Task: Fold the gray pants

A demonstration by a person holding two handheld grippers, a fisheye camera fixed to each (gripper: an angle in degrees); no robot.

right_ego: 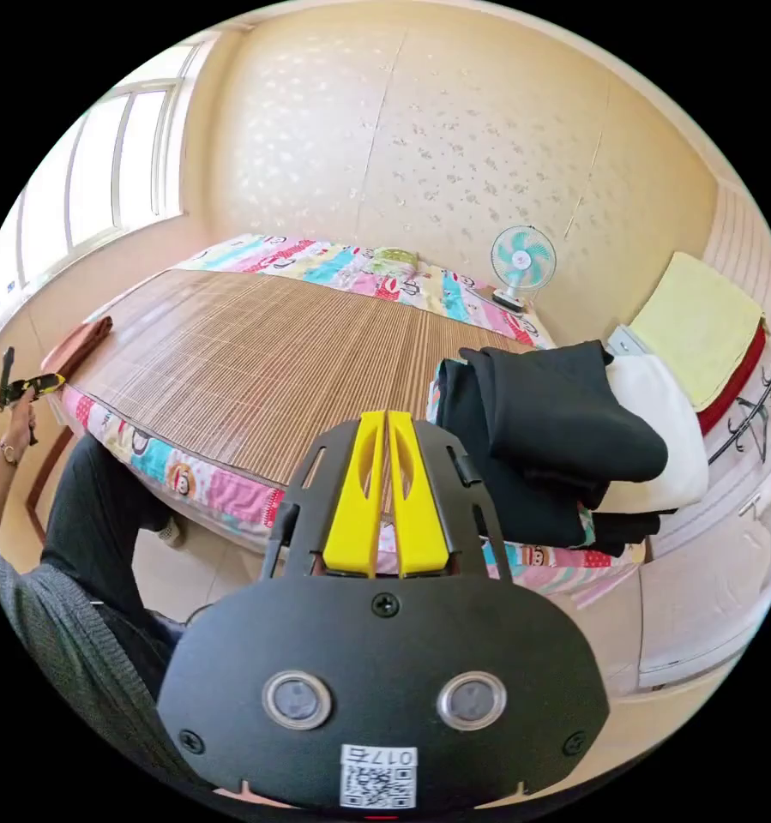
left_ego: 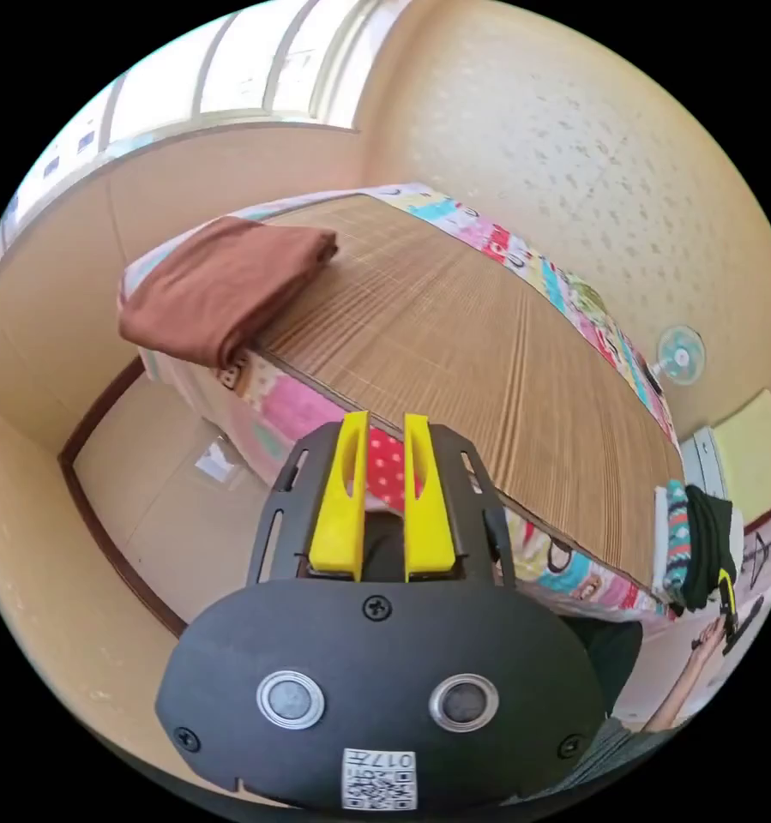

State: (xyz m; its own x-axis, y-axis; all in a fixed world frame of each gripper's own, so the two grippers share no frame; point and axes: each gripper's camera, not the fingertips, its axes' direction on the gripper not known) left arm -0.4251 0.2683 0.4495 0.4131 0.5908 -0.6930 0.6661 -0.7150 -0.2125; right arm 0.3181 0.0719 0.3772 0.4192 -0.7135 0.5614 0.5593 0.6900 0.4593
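The wide woven bamboo bed mat [right_ego: 256, 360] lies bare in its middle. At its corner sits a stack of folded clothes [right_ego: 565, 446] — dark and white; which piece is the gray pants I cannot tell — just beyond the right gripper [right_ego: 387, 424], jaws together. A folded rust-brown cloth [left_ego: 222, 287] rests well beyond the left gripper [left_ego: 385, 429], jaws slightly apart — both grip nothing.

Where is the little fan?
In the right gripper view the fan stands at the far side of the bed, against the wall, beyond the pile of clothes.
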